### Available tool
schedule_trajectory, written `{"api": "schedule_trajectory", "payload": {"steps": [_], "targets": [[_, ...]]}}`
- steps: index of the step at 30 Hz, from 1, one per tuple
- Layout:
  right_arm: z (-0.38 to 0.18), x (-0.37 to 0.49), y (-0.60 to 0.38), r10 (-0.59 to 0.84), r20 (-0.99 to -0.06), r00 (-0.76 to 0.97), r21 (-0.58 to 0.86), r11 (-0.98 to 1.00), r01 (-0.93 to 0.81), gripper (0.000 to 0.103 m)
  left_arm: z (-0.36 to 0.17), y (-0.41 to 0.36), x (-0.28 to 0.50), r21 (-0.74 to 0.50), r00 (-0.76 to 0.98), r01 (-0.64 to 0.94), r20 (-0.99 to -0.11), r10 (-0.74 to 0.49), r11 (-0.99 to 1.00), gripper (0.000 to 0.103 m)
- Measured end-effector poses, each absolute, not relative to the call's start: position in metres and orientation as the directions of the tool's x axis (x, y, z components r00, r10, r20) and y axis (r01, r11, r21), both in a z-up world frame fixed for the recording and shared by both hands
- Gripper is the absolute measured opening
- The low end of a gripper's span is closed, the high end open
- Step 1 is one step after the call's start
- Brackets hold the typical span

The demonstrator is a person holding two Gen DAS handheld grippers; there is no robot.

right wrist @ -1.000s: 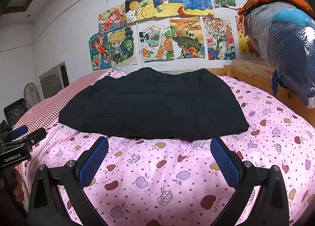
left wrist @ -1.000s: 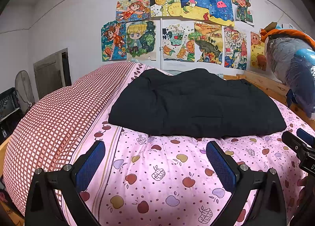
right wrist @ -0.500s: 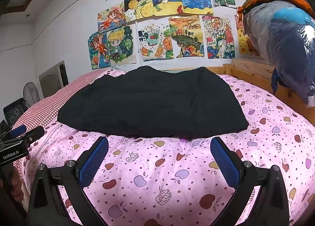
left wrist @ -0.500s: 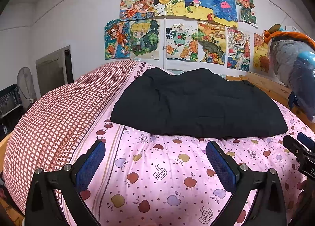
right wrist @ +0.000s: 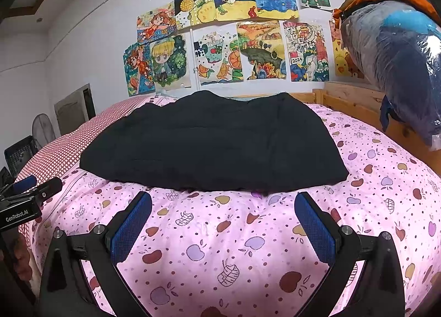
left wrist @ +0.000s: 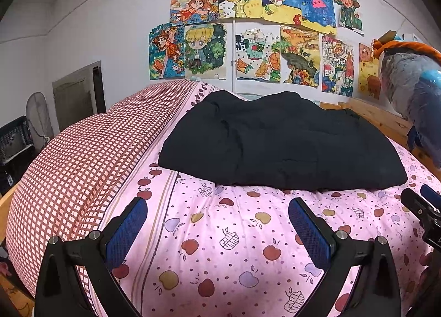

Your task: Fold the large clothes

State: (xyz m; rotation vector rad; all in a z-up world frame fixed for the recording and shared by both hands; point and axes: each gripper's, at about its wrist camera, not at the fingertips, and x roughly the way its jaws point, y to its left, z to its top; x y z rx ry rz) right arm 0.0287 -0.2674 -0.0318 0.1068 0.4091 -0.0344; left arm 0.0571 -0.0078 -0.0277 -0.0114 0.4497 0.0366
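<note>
A large black garment [left wrist: 278, 143] lies folded flat on the pink fruit-print bed cover [left wrist: 226, 237], across its far half; it also shows in the right wrist view [right wrist: 215, 146]. My left gripper [left wrist: 217, 223] is open and empty, hovering above the cover just short of the garment's near edge. My right gripper [right wrist: 223, 217] is open and empty, close to the near edge too. Each gripper shows at the edge of the other's view: the right one [left wrist: 424, 209], the left one [right wrist: 24, 198].
A red checked quilt [left wrist: 82, 157] lies along the bed's left side. A wooden bed frame [right wrist: 350, 101] runs along the right, with a plastic-wrapped bundle [right wrist: 397, 60] on it. Drawings cover the back wall [left wrist: 82, 41]. A fan [left wrist: 38, 118] and black crate [left wrist: 13, 137] stand at left.
Both grippers have shifted slightly, so the garment sits a little differently in each view. Both stay open and the garment has not moved.
</note>
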Motion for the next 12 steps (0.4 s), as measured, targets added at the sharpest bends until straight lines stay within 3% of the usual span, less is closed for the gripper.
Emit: {"api": "schedule_trajectory", "payload": {"steps": [12], "targets": [[-0.0325,0.0280,-0.2660,-0.012,-0.399,0.917,0.096,0.994,0.055,0.101,-0.0258,-0.0072,0.0542,-0.002,0.903,-0.037,-0.427,0.033,0.999,0.103]]}}
